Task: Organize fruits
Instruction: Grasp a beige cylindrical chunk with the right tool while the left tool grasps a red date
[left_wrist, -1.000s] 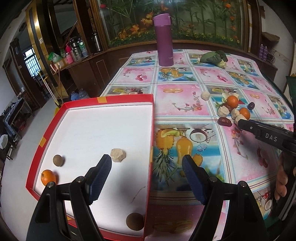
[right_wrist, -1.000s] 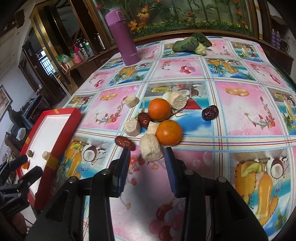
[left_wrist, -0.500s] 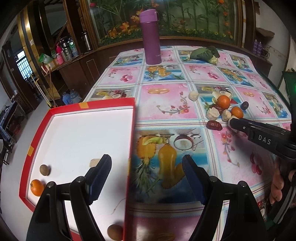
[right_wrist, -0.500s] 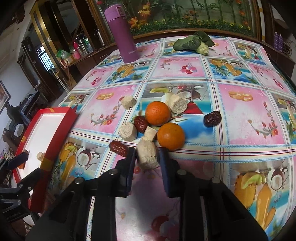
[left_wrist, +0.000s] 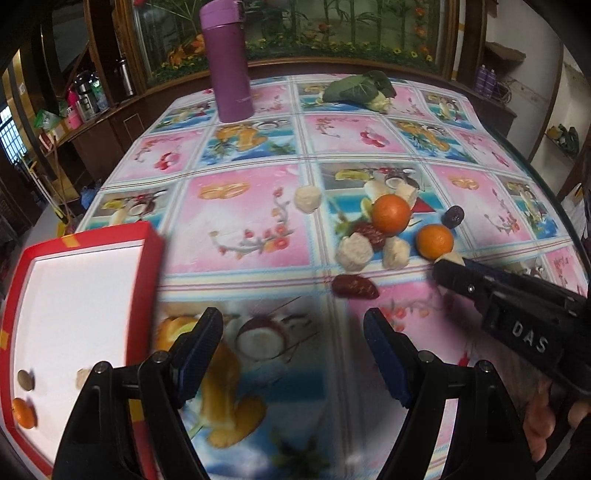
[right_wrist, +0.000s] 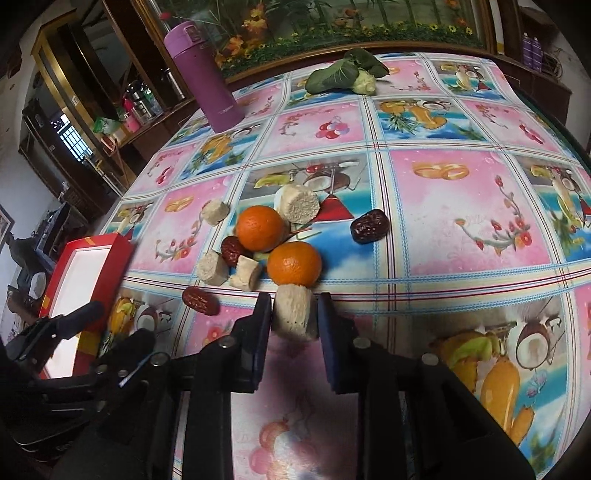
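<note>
Right claw (left_wrist: 448, 267), marked "DAS", grips a pale chunk (right_wrist: 294, 312).

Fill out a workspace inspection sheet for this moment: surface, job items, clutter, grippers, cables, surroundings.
Surface: table under a fruit-print cloth.
Job's things: two oranges, three dried dates and several pale chunks lie loose in one cluster. The red-rimmed tray already holds an orange, a brown round fruit and a pale piece.
Clutter: purple flask and leafy vegetable at the far edge.
Grippers: right gripper shut on a pale chunk beside the near orange; left gripper open, holding nothing, over the cloth right of the tray.
Cables: nothing seen.
Surroundings: wooden cabinets left, flower mural behind.
</note>
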